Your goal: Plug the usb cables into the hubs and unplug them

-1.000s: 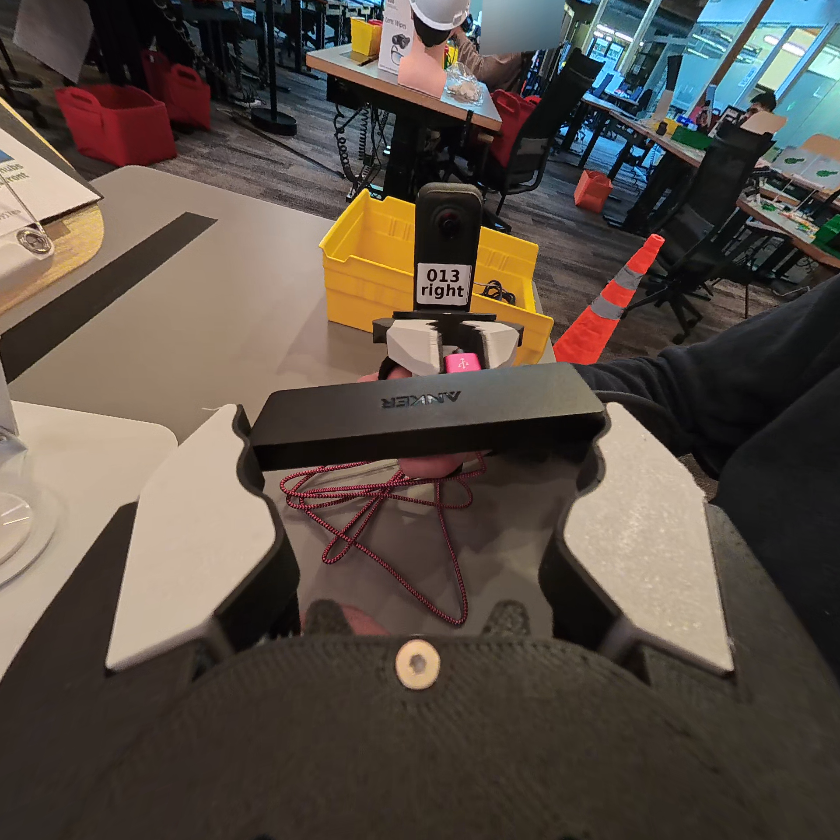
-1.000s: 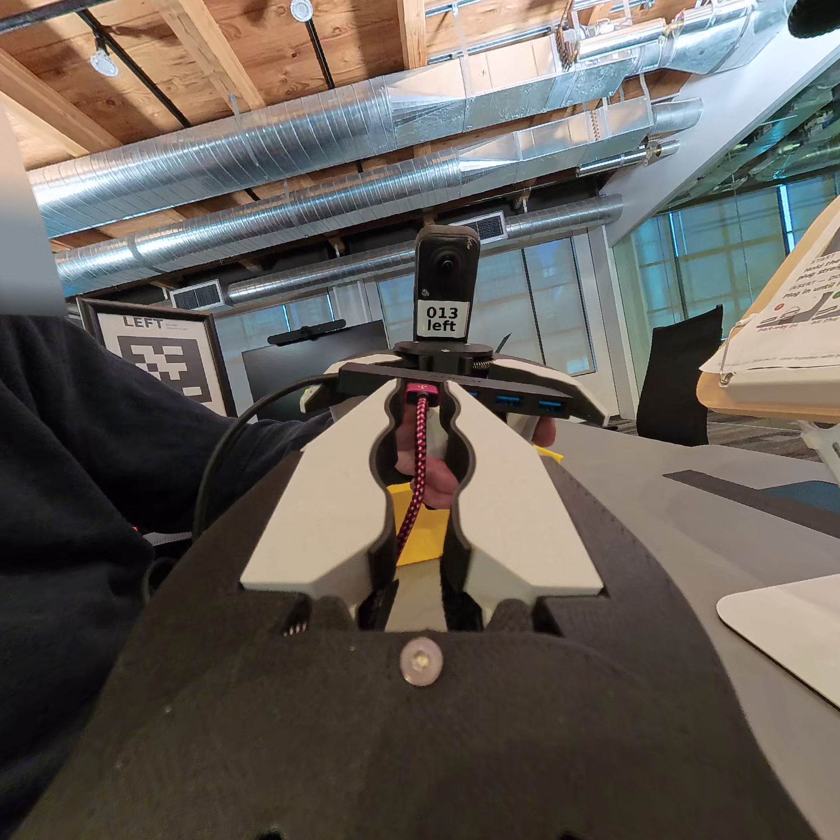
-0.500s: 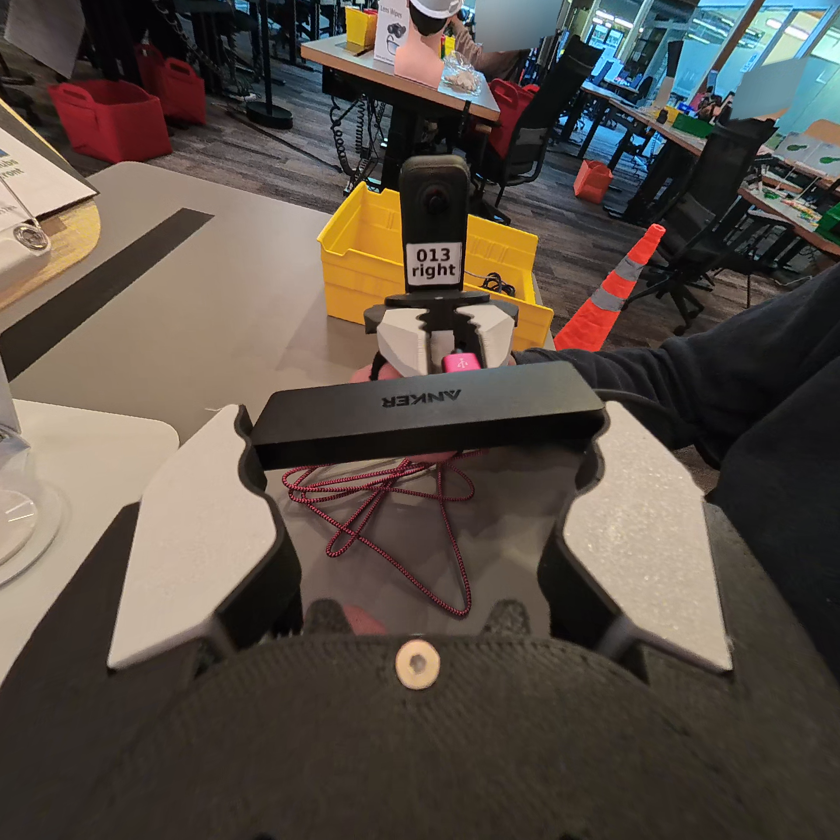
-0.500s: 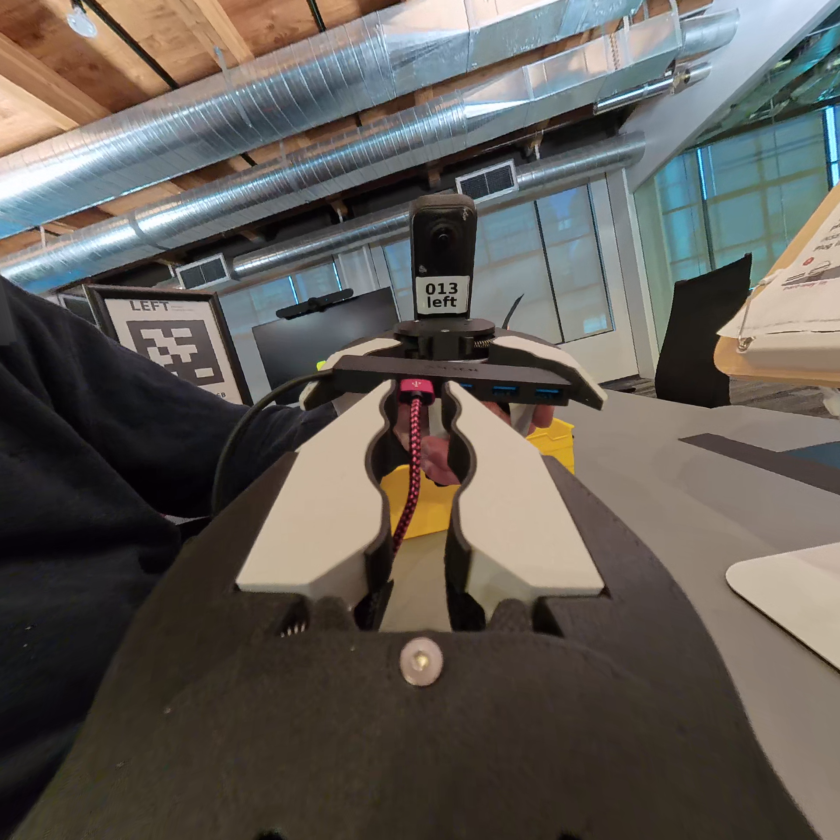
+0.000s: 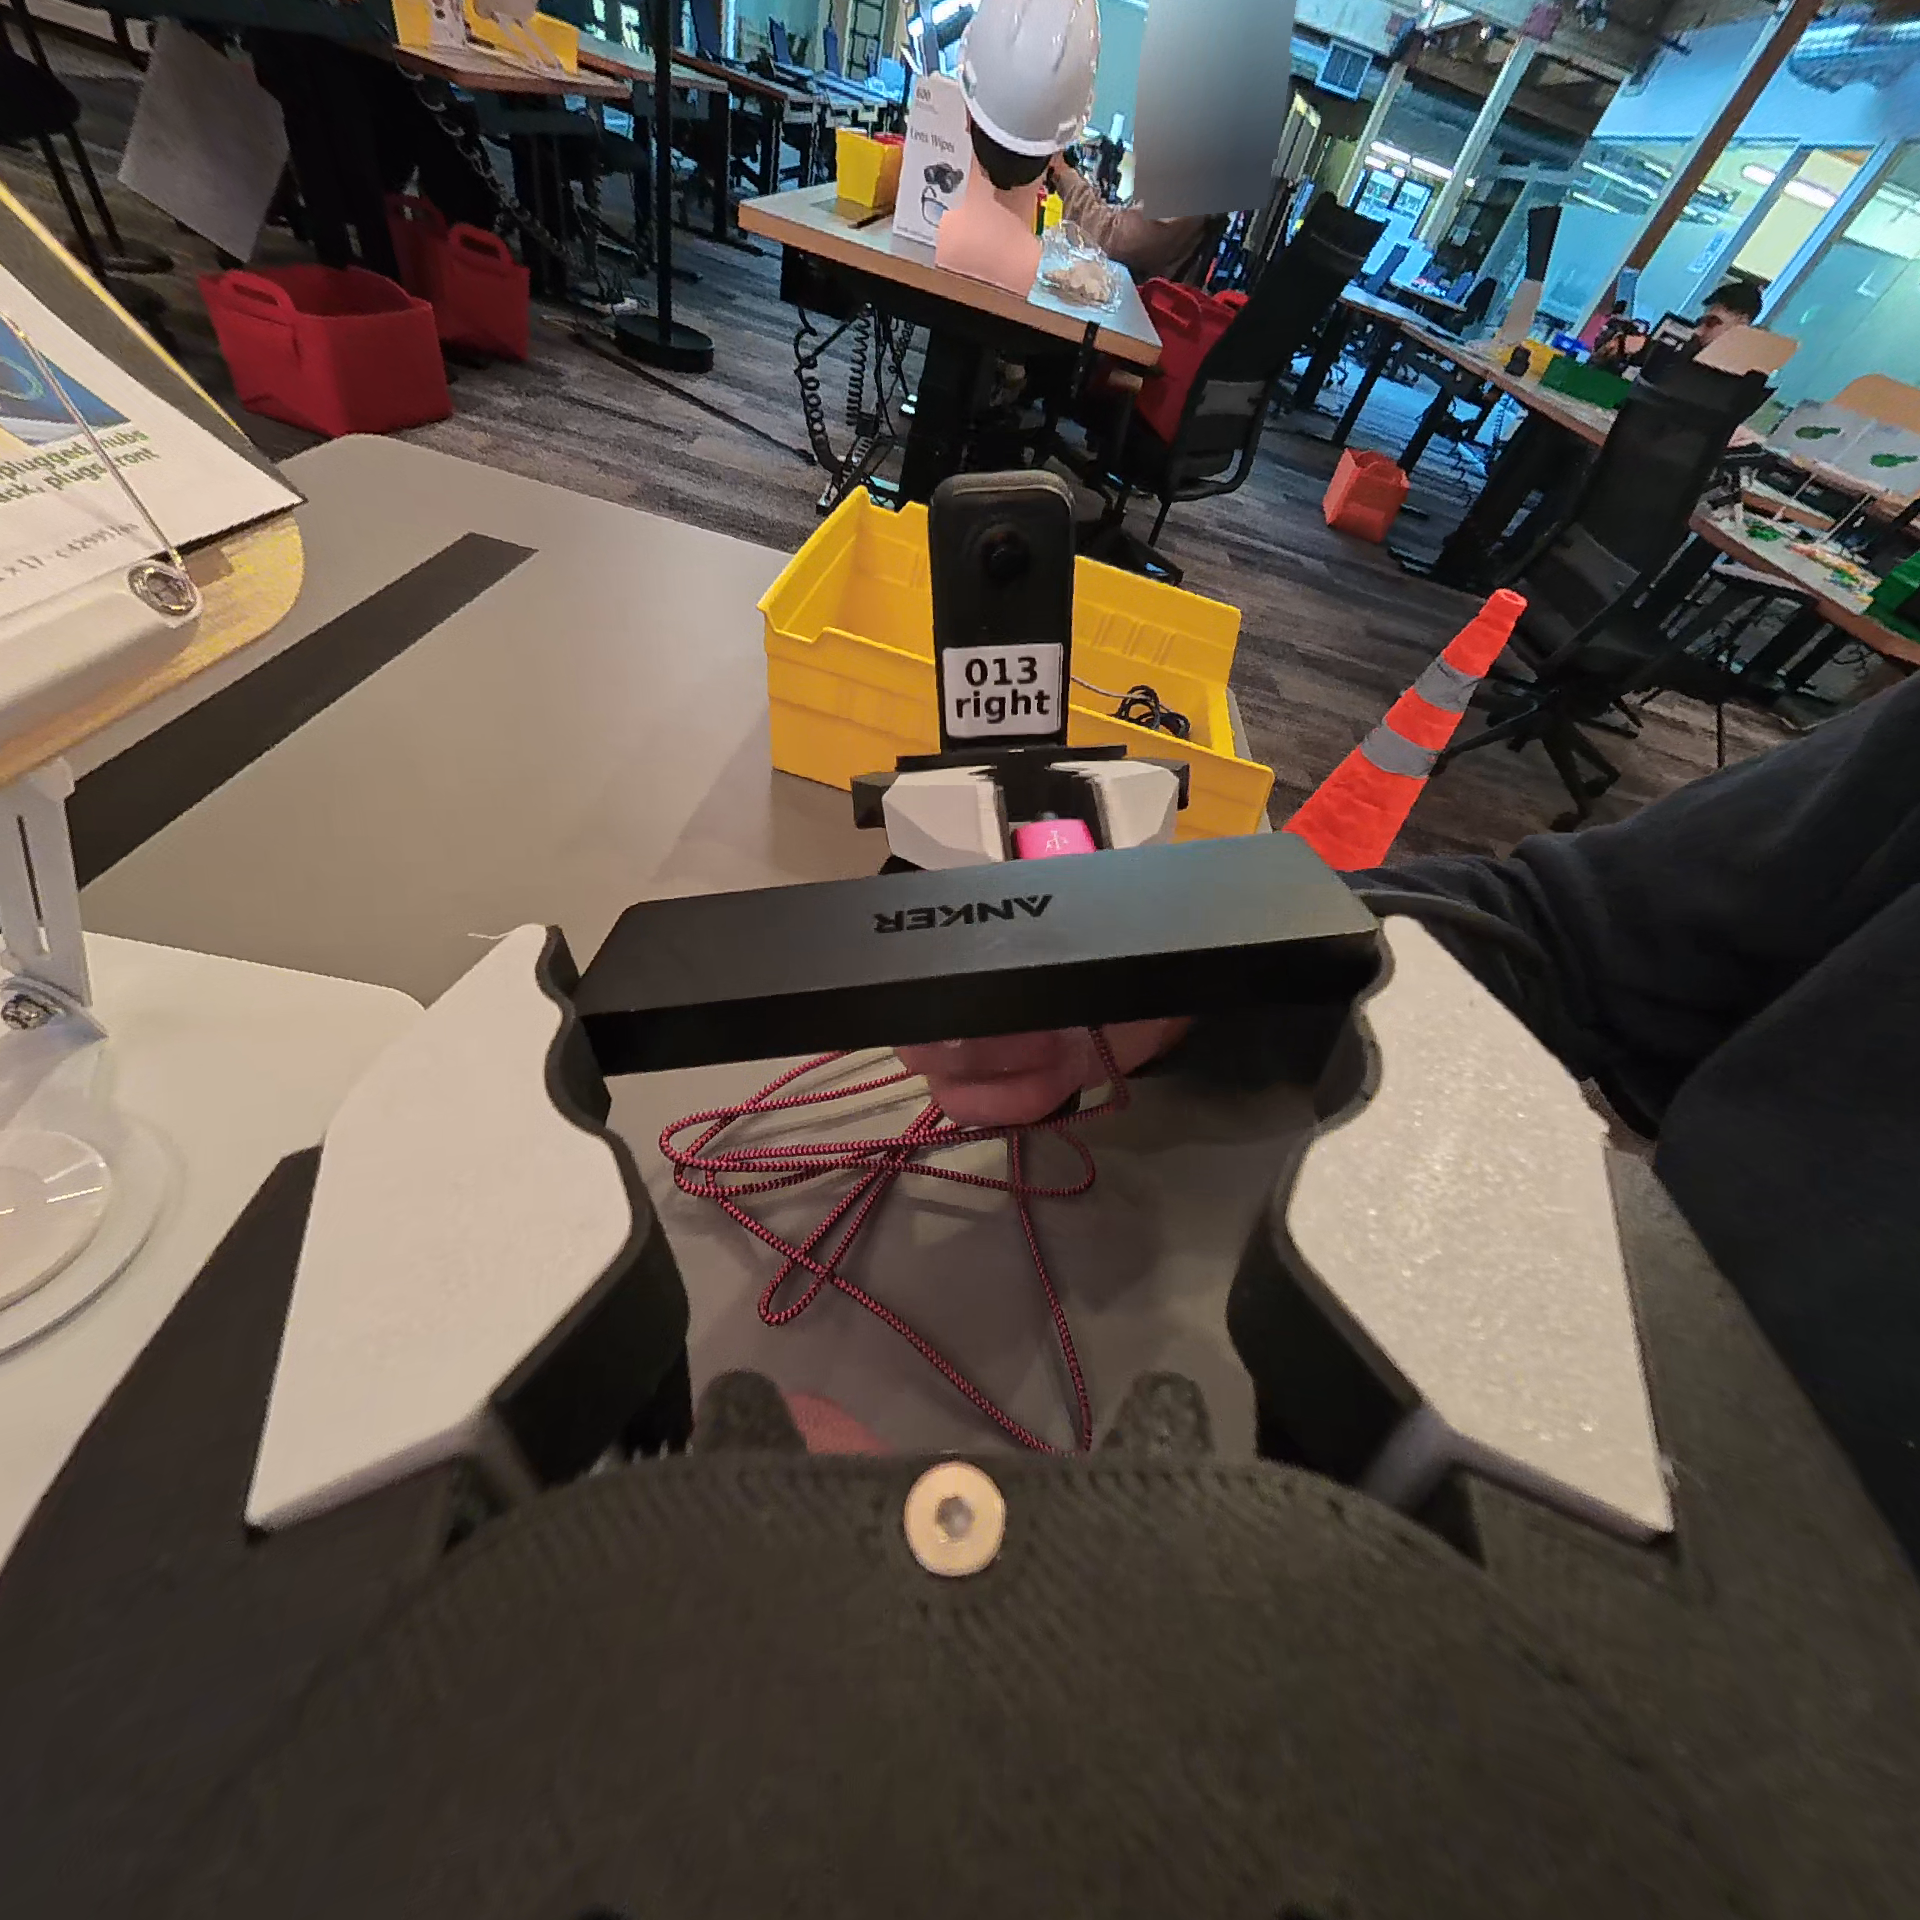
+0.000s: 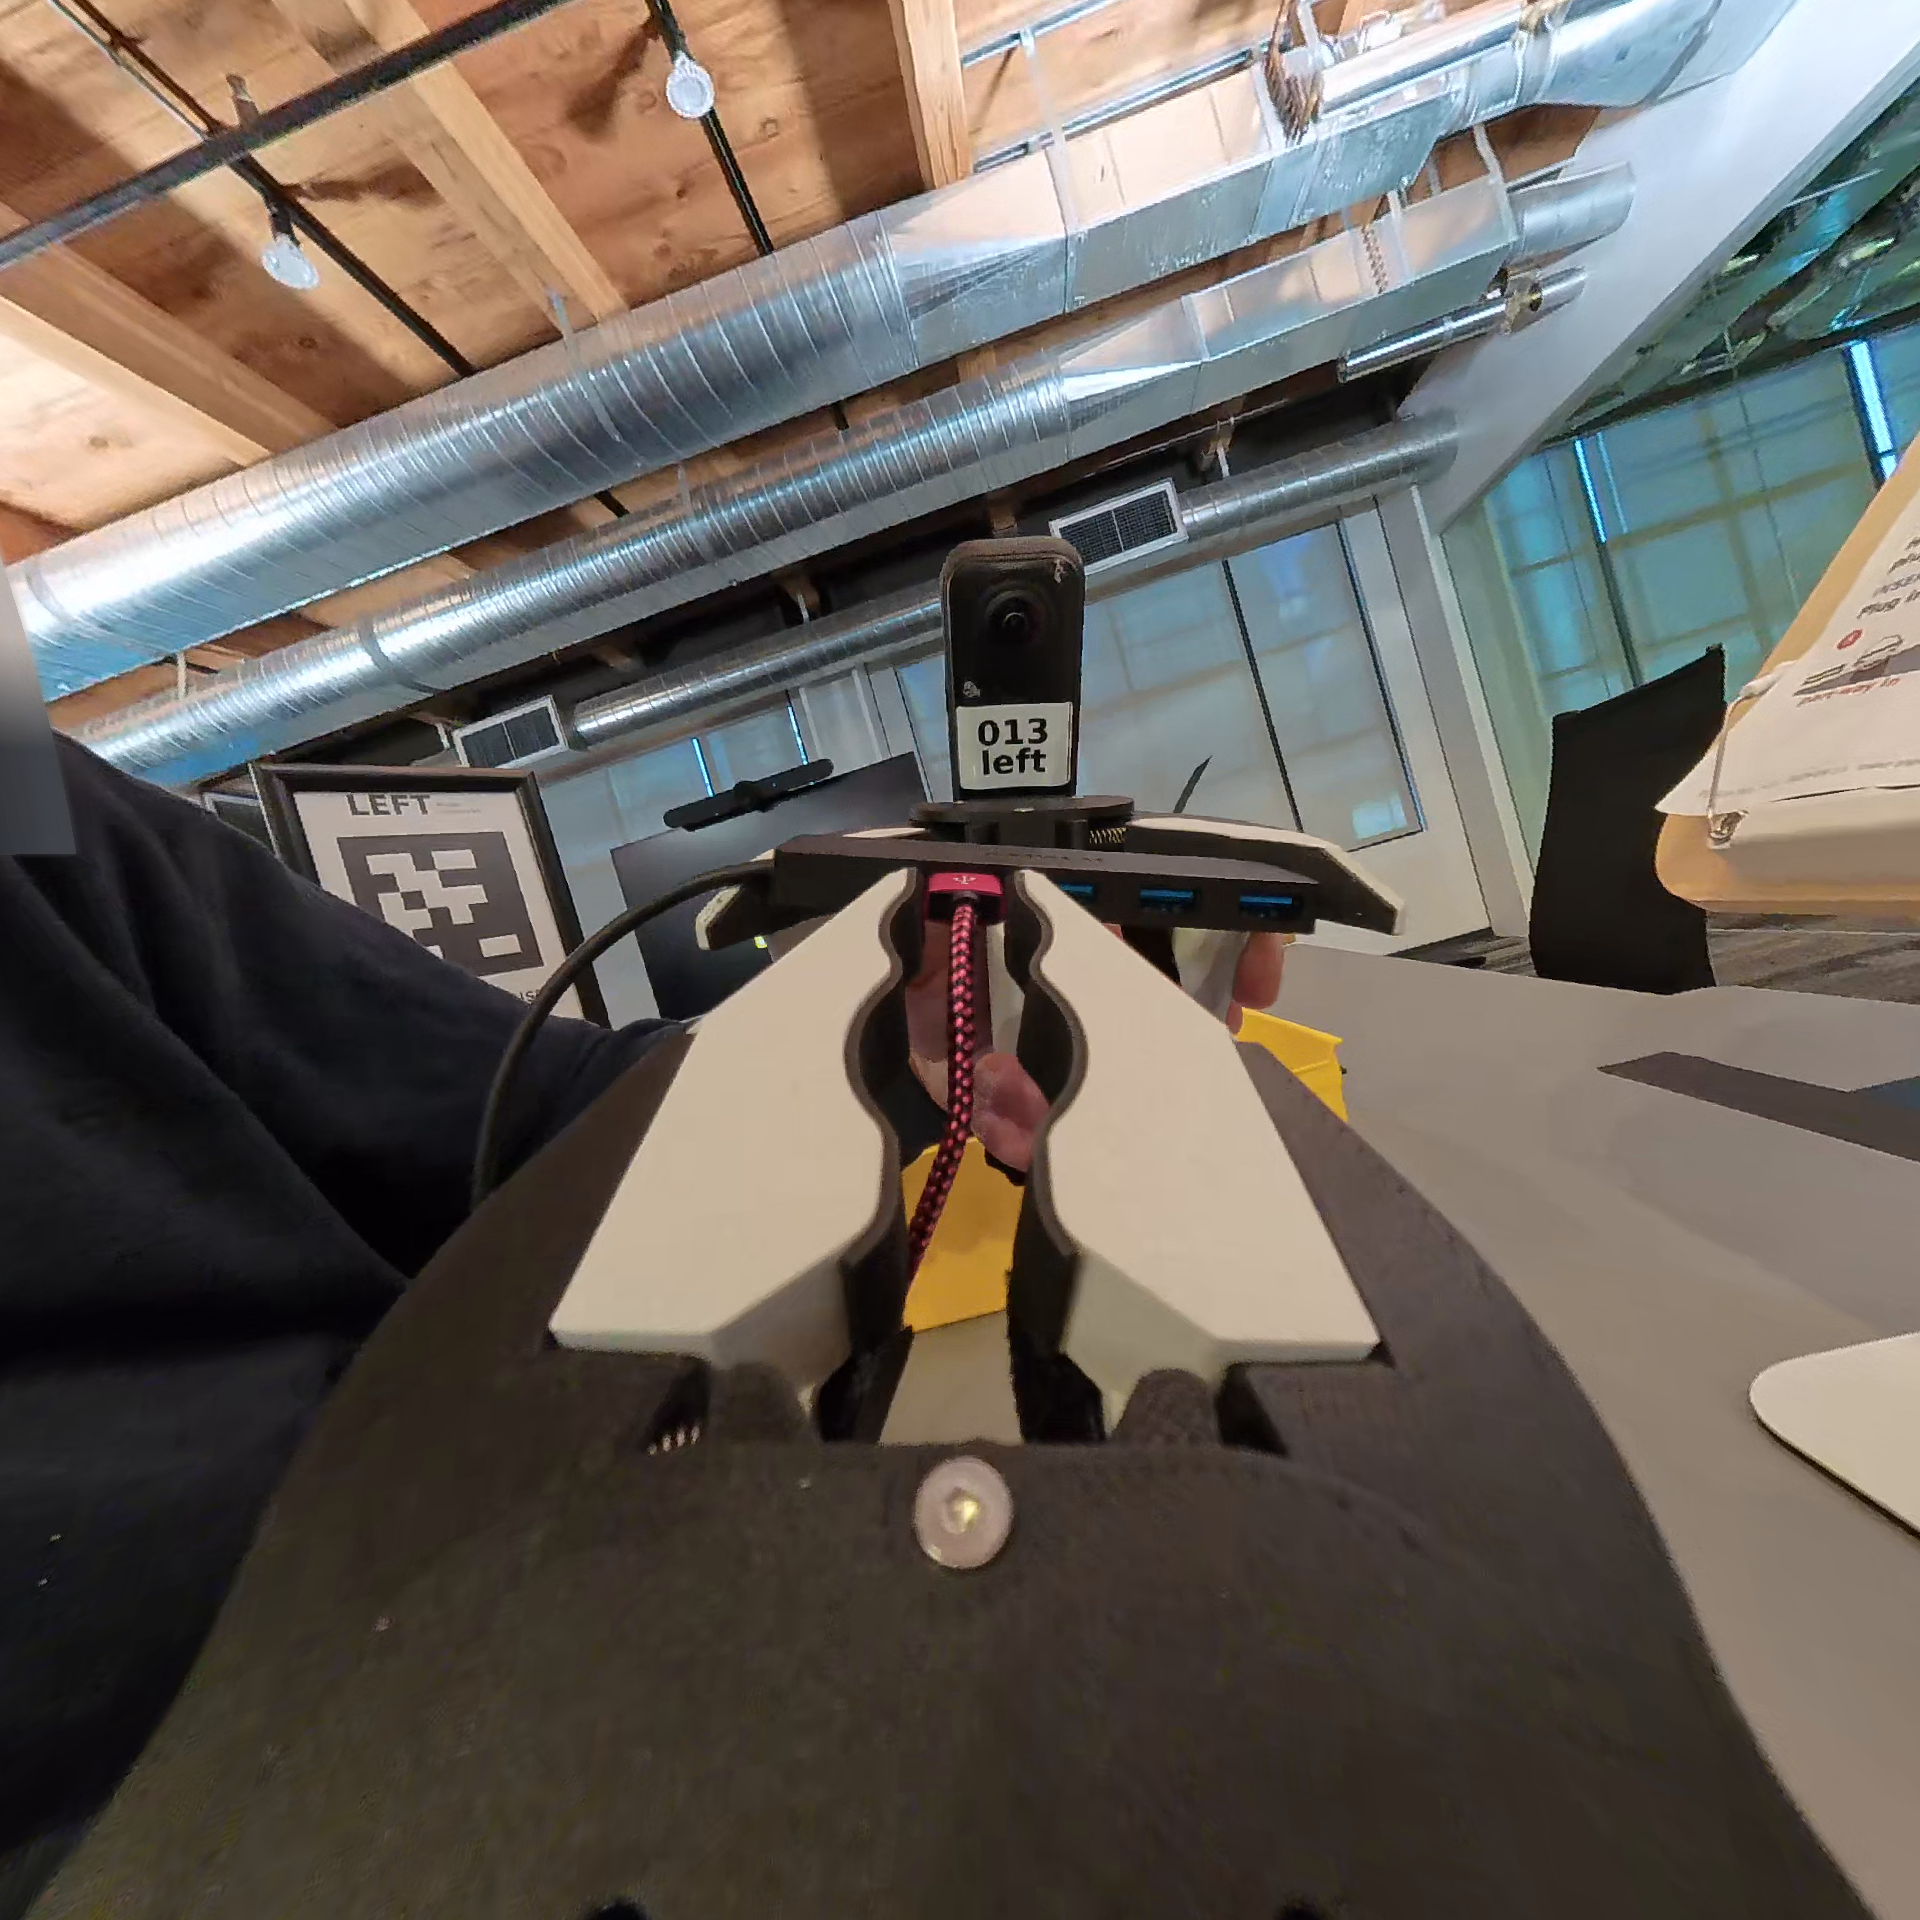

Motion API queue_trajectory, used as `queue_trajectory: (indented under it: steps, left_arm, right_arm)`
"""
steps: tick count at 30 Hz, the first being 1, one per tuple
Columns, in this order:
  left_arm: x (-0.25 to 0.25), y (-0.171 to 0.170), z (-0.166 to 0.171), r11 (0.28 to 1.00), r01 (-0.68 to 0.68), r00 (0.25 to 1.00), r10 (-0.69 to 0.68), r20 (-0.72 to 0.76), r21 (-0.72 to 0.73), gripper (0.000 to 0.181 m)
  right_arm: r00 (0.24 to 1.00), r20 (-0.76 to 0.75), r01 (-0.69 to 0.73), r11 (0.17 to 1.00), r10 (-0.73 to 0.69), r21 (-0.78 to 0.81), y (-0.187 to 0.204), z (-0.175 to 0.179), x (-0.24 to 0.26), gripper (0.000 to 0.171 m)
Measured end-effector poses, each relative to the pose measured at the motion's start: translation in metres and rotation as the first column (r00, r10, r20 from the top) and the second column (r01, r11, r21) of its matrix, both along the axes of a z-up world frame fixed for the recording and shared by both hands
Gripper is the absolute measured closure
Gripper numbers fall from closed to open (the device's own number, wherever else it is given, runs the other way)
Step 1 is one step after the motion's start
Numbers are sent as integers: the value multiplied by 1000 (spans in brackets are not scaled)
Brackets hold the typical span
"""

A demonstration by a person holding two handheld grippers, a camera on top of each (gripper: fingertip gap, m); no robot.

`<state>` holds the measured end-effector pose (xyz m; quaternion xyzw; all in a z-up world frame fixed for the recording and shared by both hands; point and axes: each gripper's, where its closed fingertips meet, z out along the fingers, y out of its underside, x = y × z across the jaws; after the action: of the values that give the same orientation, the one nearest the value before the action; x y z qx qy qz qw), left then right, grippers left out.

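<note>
Grey surface point(image 5: 436, 790) below me. Left hand-held gripper point(image 5: 966, 997) clamps the rigid, light black hub point(image 5: 977, 951) endwise, aloft. Right hand-held gripper point(image 6: 964, 904) pinches the pink plug point(image 6: 964, 885) at the hub's port; I'd grip the plug shell, since the braided cable point(image 5: 883, 1174) is limp.

The USB hub point(image 5: 977, 951) is matte black with blue ports point(image 6: 1164, 896). The braided cable point(image 5: 894, 1164) is pink-and-black checked, its plug point(image 6: 964, 884) bright pink. Behind stand a yellow bin point(image 5: 842, 665) and an orange cone point(image 5: 1423, 727) with grey bands.
</note>
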<state>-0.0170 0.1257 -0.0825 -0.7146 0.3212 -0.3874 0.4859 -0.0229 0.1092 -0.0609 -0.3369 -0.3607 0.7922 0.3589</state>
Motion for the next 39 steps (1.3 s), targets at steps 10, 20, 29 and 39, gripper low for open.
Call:
queue_trajectory:
  steps: [10,20,29,39]
  left_arm:
    - [0,-1,3,1000,-5,999,4,41,26,48]
    - [0,-4,4,994,-14,997,7,72,104,49]
    - [0,-10,4,990,-24,996,11,89,143,49]
    - [2,-23,1,991,33,997,-43,72,127,49]
  right_arm:
    - [999,27,-30,1000,30,0,-1,4,-1,158]
    - [997,69,11,995,-18,96,-6,2,-1,158]
    - [995,95,11,991,-24,132,-12,0,0,158]
    - [995,94,-32,984,16,175,-19,-2,7,158]
